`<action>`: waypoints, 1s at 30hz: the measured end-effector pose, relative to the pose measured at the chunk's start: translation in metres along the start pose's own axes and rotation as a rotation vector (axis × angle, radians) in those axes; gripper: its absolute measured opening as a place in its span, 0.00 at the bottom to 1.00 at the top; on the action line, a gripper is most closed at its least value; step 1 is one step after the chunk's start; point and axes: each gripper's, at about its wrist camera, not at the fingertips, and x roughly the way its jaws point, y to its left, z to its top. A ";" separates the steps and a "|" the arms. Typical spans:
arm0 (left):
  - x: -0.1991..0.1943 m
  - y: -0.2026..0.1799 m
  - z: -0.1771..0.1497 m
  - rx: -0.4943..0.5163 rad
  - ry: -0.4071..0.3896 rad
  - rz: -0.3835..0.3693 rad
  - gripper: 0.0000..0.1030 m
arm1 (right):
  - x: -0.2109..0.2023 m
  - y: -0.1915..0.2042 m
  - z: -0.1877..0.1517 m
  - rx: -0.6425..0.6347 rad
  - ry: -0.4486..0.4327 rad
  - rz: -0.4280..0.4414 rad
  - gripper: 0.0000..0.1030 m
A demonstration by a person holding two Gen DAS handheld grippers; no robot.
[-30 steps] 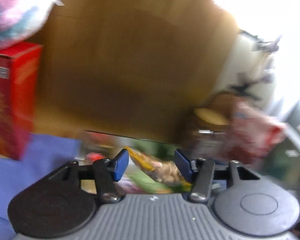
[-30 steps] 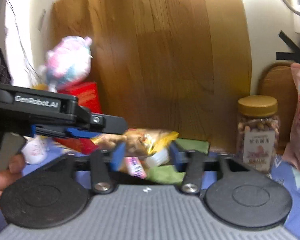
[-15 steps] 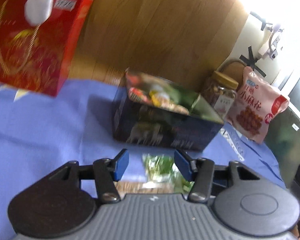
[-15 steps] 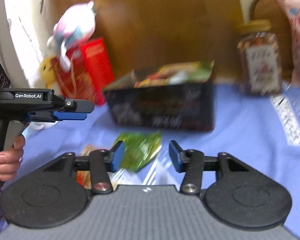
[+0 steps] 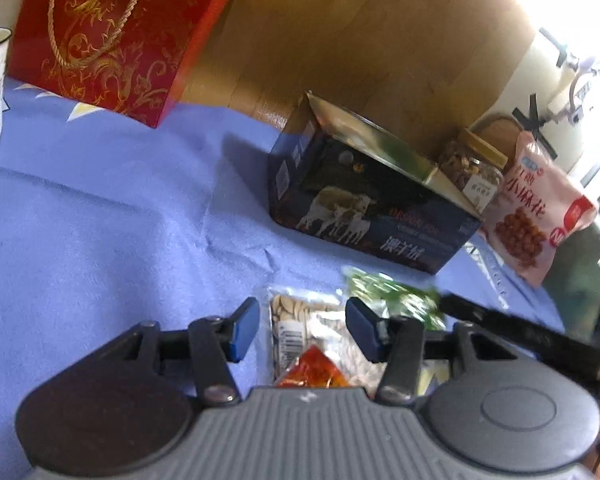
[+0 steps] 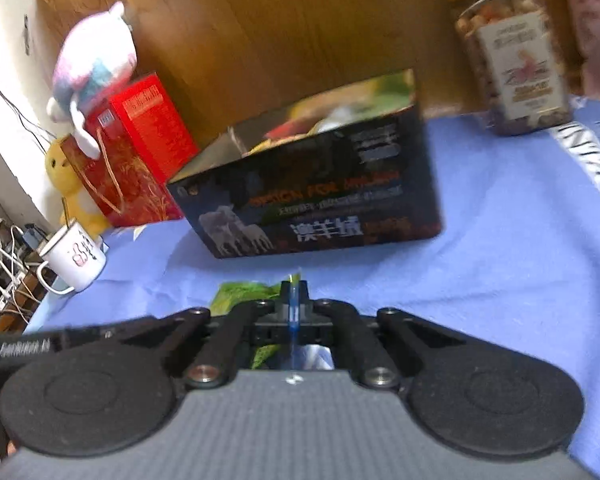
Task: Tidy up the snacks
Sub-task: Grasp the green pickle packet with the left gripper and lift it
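A dark open box with snack packets inside stands on the blue cloth. In front of it lie a green packet, a clear packet of pale seeds and a red packet. My left gripper hovers low over the seed packet. Its jaws are closing, but the pads stand clear of the packet on either side. My right gripper is shut on an edge of the green packet, and a thin sliver sticks out past the pads.
A red gift bag and plush toys stand at the back left, with a white mug nearby. A nut jar and a pink snack bag stand to the right of the box. A wooden board rises behind.
Both grippers dropped from above the box to the cloth in front of it. The yellow packet has left the left jaws. The right jaws went from open to shut on the green packet.
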 end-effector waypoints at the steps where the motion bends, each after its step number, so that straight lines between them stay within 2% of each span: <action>1: -0.003 -0.001 0.001 0.000 -0.008 -0.006 0.46 | -0.010 -0.002 -0.003 0.001 -0.024 -0.016 0.02; 4: -0.004 -0.012 0.004 0.010 -0.009 -0.049 0.47 | -0.036 -0.015 -0.014 0.027 -0.071 -0.080 0.02; 6: -0.001 -0.026 0.004 0.033 0.003 -0.089 0.46 | -0.053 -0.025 -0.022 0.060 -0.091 -0.082 0.02; 8: 0.004 -0.043 0.001 0.060 0.026 -0.131 0.47 | -0.069 -0.034 -0.030 0.100 -0.116 -0.071 0.03; 10: 0.015 -0.062 -0.003 0.084 0.068 -0.188 0.50 | -0.083 -0.039 -0.037 0.122 -0.154 -0.110 0.03; 13: 0.036 -0.085 -0.009 0.096 0.140 -0.231 0.50 | -0.094 -0.052 -0.044 0.161 -0.167 -0.132 0.14; 14: 0.041 -0.091 -0.011 0.100 0.157 -0.241 0.50 | -0.096 -0.057 -0.046 0.173 -0.159 -0.134 0.23; 15: 0.046 -0.097 -0.014 0.103 0.176 -0.251 0.50 | -0.098 -0.060 -0.048 0.179 -0.153 -0.130 0.28; 16: 0.052 -0.102 -0.017 0.108 0.196 -0.259 0.50 | -0.101 -0.060 -0.051 0.169 -0.149 -0.115 0.28; 17: 0.060 -0.106 -0.020 0.113 0.221 -0.262 0.52 | -0.102 -0.058 -0.053 0.144 -0.137 -0.096 0.32; 18: 0.066 -0.110 -0.024 0.113 0.241 -0.258 0.54 | -0.103 -0.055 -0.055 0.110 -0.121 -0.081 0.42; 20: 0.072 -0.115 -0.031 0.117 0.225 -0.271 0.58 | -0.099 -0.041 -0.061 -0.011 -0.073 -0.073 0.51; 22: 0.074 -0.122 -0.034 0.119 0.246 -0.293 0.53 | -0.092 -0.023 -0.068 -0.157 -0.054 -0.124 0.53; 23: 0.078 -0.123 -0.036 0.101 0.275 -0.324 0.40 | -0.087 -0.014 -0.070 -0.217 -0.046 -0.147 0.53; 25: 0.081 -0.124 -0.041 0.087 0.280 -0.333 0.36 | -0.079 0.000 -0.073 -0.314 -0.036 -0.186 0.51; 27: 0.080 -0.125 -0.043 0.084 0.271 -0.320 0.33 | -0.074 0.007 -0.075 -0.365 -0.038 -0.199 0.50; 30: 0.075 -0.126 -0.040 0.078 0.260 -0.312 0.29 | -0.073 0.006 -0.075 -0.362 -0.051 -0.200 0.47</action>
